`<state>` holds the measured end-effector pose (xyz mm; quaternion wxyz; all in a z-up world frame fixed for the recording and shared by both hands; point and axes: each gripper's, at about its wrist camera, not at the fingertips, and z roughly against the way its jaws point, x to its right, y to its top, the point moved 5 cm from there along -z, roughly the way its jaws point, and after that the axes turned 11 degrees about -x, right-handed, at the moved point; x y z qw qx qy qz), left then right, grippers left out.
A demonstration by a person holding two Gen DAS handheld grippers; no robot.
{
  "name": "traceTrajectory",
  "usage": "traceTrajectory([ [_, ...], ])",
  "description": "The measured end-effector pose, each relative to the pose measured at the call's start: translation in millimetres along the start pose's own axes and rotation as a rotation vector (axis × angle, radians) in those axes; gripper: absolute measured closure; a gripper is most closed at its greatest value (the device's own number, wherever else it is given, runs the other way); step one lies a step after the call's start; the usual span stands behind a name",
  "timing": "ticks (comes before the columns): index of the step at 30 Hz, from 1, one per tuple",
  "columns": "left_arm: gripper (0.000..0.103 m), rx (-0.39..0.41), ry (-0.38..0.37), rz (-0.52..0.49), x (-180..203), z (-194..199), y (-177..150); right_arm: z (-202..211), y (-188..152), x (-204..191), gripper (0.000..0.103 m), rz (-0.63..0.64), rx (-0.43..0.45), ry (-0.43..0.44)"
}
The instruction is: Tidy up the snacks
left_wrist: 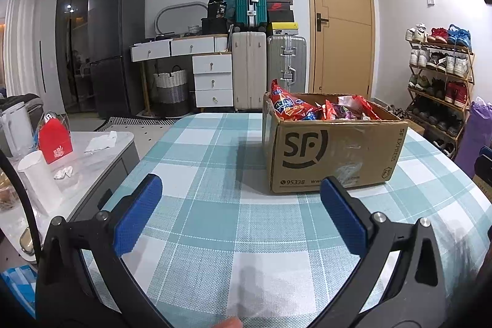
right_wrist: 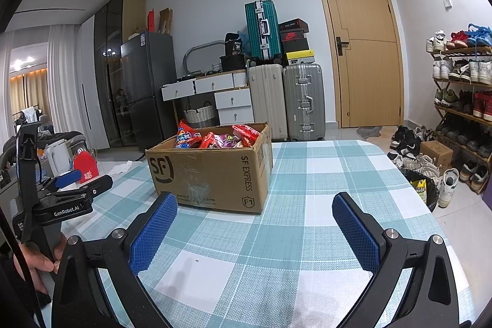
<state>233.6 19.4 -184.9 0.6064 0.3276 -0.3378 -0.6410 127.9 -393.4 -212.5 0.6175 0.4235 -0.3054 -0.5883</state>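
A brown cardboard box printed "SF" stands on the checked tablecloth, filled with several red, blue and purple snack packets. My left gripper is open over the cloth, just short of the box's near left side, nothing between its blue pads. In the right wrist view the same box with its snacks sits ahead and left. My right gripper is open and empty, the box's corner just past its left pad. The left gripper shows from the side at far left, held by a hand.
A low grey side table left of the cloth carries a white cup, a red box and a kettle. Suitcases, drawers and a fridge stand behind. A shoe rack, loose shoes and a black bin are at the right.
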Motion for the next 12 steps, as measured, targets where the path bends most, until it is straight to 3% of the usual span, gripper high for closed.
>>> traceTrajectory([
  [12, 0.0, 0.009, 0.007, -0.007, -0.8, 2.7, 0.5, -0.3, -0.4, 0.0, 0.0, 0.0, 0.001, 0.0],
])
